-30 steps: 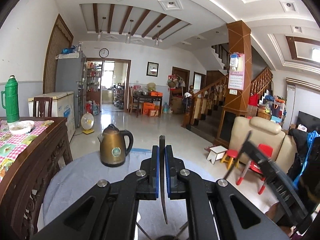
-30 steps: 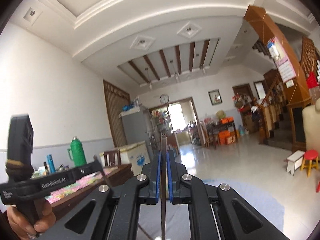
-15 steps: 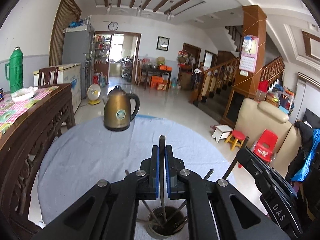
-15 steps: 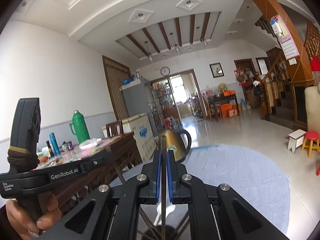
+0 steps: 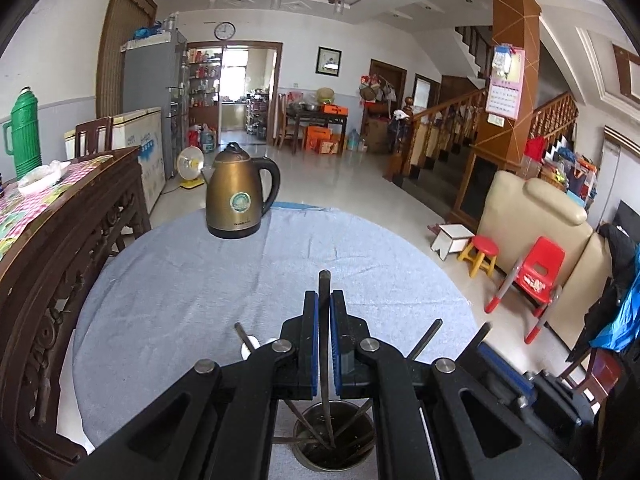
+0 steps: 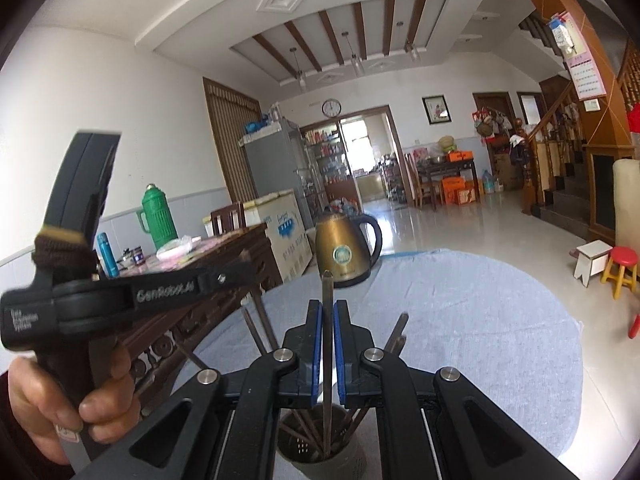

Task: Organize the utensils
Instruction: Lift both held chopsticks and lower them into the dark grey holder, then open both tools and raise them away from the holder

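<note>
My left gripper is shut on a dark chopstick that stands upright between its blue pads. The stick's lower end reaches into a metal utensil holder just below the fingers. My right gripper is likewise shut on a dark chopstick, whose lower end dips into the same perforated holder. Several other chopsticks lean in the holder, fanning out left and right. The two grippers sit side by side over it. A hand holds the left gripper's handle in the right wrist view.
The holder stands at the near edge of a round table under a blue-grey cloth. A bronze kettle sits at the far side. A carved wooden table with a green thermos adjoins on the left.
Both grippers have sunk and tipped downward with their chopsticks. The holder has come into view beneath them, and the sticks' lower ends now reach into it.
</note>
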Motion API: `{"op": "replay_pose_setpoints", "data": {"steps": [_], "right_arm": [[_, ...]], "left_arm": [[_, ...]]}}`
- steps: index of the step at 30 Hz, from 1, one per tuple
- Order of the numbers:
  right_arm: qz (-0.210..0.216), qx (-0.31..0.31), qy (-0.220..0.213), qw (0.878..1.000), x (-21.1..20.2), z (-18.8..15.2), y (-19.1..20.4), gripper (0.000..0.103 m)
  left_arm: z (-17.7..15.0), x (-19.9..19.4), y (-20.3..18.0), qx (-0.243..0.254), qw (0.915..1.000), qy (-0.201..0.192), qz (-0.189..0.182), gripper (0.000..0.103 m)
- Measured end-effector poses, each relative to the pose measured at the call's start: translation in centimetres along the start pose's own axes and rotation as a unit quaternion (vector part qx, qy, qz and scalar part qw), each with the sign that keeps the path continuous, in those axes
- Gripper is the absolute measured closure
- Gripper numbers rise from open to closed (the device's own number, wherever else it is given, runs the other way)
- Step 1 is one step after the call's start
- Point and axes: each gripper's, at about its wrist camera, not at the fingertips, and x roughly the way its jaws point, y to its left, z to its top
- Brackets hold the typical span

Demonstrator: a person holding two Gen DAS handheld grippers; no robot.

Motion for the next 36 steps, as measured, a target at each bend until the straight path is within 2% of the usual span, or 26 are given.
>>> {"op": "replay_pose_setpoints", "data": {"steps": [3,5,6,7,8,9,11,13,15,18,25,31,36], "right_arm": [[0.000,0.003,0.019,1.000,0.4,-0.3,-0.4,0.094],[0.001,0.010,0.021,1.000,0.3,-0.3,-0.9,0.078],[-0.001,0.013,0.015,1.000,0.0,-0.1,-1.1,0.073],[-0.005,0.016,0.009,1.000,-0.2,0.3,-1.1,0.060],[-0.007,0.021,0.002,1.000,-0.6,0.5,-1.3,0.051],[-0.008,0.024,-0.004,1.000,-0.9,0.8,-1.5,0.050],[-0.011,0.026,-0.015,0.999,-1.6,1.2,-2.0,0.050],[-0.014,0.027,-0.017,0.999,-1.9,1.5,-2.2,0.050],[-0.017,0.031,-0.019,0.999,-2.4,1.6,-2.5,0.050],[-0.021,0.036,-0.018,0.999,-2.8,1.6,-2.9,0.050],[-0.019,0.039,0.000,0.999,-3.2,0.8,-2.6,0.050],[-0.008,0.026,0.025,0.999,-2.8,0.0,-0.9,0.050],[-0.004,0.016,0.038,0.999,-2.7,-0.8,0.3,0.050]], "left_arm": [[0.3,0.1,0.0,0.007,1.0000,0.004,-0.002,0.096],[0.5,-0.4,0.4,0.005,1.0000,-0.007,-0.002,0.091],[0.5,-0.7,0.5,0.003,0.9999,-0.011,0.001,0.080],[0.5,-1.2,0.7,0.001,0.9999,-0.016,0.006,0.064],[0.5,-1.7,0.8,-0.001,0.9997,-0.022,0.013,0.058],[0.5,-2.4,0.9,-0.002,0.9992,-0.032,0.023,0.052],[0.4,-3.7,1.1,0.003,0.9984,-0.045,0.034,0.050],[0.4,-4.7,1.1,0.005,0.9976,-0.050,0.047,0.034],[0.1,-6.2,1.5,0.003,0.9950,-0.065,0.076,0.032],[-0.6,-7.6,2.3,0.000,0.9915,-0.071,0.109,0.023],[-4.0,-8.5,2.7,0.019,0.9831,-0.037,0.178,0.021],[-6.5,-8.4,3.2,0.016,0.9785,-0.007,0.205,0.020],[-7.6,-8.7,4.1,0.003,0.9766,0.003,0.215,0.020]]}}
